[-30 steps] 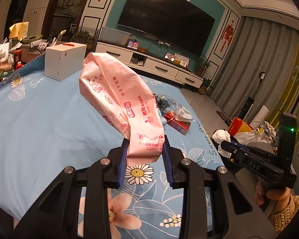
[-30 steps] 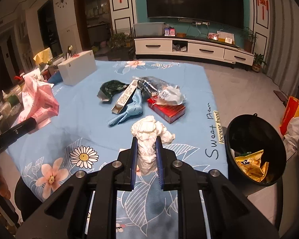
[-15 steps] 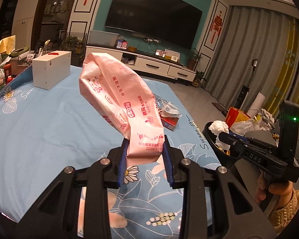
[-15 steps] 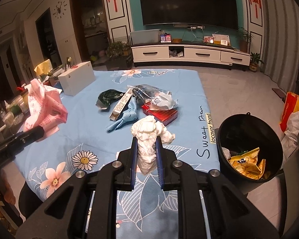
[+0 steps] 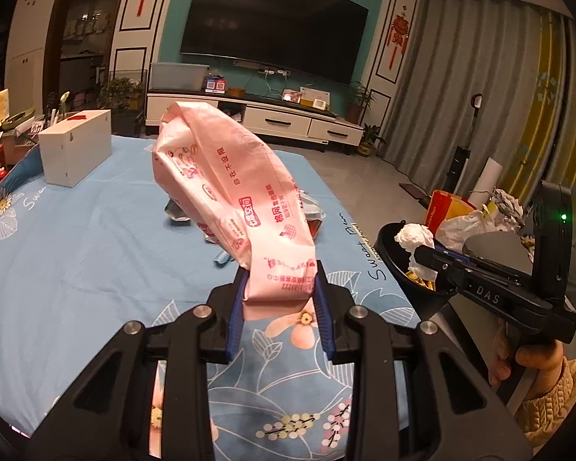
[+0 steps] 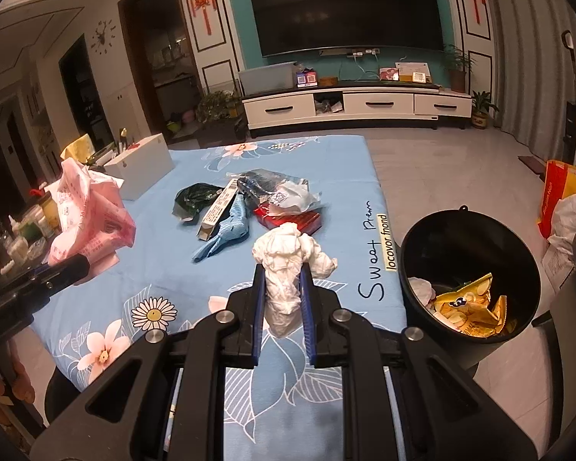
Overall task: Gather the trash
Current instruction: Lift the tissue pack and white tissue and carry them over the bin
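Right wrist view shows the round black plastic bin [image 6: 468, 280] closer than a second ago. The right gripper [image 6: 282, 292] jaws squeeze a crumpled white tissue [image 6: 288, 261]; the left gripper [image 5: 280, 299] jaws pinch a floppy pink plastic wrapper [image 5: 230, 180]. Both hang above the blue flowery bench [image 6: 307, 384], so dropping seems next.

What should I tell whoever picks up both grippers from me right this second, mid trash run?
Left gripper: shut on the pink plastic wrapper, held up over the blue floral tablecloth.
Right gripper: shut on the crumpled white tissue, near the cloth's edge beside the black bin.
Done: the bin already holds a yellow snack bag and a white scrap.
Left: drop both held pieces in the bin, then clear the pile mid-table: dark green bag, long carton, blue cloth, red box, clear wrapper.
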A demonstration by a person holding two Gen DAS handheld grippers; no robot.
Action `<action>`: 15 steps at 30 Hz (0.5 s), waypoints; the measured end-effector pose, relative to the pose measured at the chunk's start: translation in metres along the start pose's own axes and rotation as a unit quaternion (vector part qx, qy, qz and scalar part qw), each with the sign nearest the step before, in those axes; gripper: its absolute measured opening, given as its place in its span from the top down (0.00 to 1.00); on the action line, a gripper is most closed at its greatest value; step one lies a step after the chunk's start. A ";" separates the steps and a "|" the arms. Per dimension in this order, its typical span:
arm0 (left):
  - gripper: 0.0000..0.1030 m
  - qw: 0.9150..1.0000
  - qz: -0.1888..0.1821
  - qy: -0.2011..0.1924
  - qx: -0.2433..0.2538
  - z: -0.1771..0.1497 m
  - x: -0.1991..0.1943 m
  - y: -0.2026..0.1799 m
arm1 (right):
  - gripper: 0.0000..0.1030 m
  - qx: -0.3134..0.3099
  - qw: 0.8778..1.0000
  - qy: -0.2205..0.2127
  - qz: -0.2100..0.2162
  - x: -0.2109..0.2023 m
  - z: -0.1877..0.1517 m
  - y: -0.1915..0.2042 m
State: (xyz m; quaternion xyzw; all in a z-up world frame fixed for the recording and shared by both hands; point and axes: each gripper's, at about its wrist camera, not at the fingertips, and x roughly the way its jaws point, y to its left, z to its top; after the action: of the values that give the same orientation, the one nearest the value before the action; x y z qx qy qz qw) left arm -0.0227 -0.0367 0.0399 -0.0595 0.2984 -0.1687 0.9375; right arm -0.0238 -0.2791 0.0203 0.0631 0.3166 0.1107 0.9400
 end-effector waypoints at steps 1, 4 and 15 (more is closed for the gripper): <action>0.68 1.000 0.000 0.001 0.001 0.000 0.001 0.000 | 0.83 0.001 1.000 0.000 0.000 0.000 0.000 -0.001; 0.68 1.000 -0.003 0.004 0.007 0.000 0.005 0.000 | 0.83 0.007 1.000 -0.001 0.000 0.001 0.000 -0.005; 0.68 0.999 -0.015 0.026 0.032 0.008 0.032 -0.012 | 0.83 0.038 0.999 -0.002 -0.010 0.003 -0.003 -0.029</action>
State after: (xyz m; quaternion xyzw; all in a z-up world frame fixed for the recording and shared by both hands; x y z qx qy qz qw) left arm 0.0029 -0.0587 0.0314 -0.0297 0.3163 -0.1934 0.9283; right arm -0.0182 -0.3061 0.0106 0.0962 0.3190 0.0892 0.9386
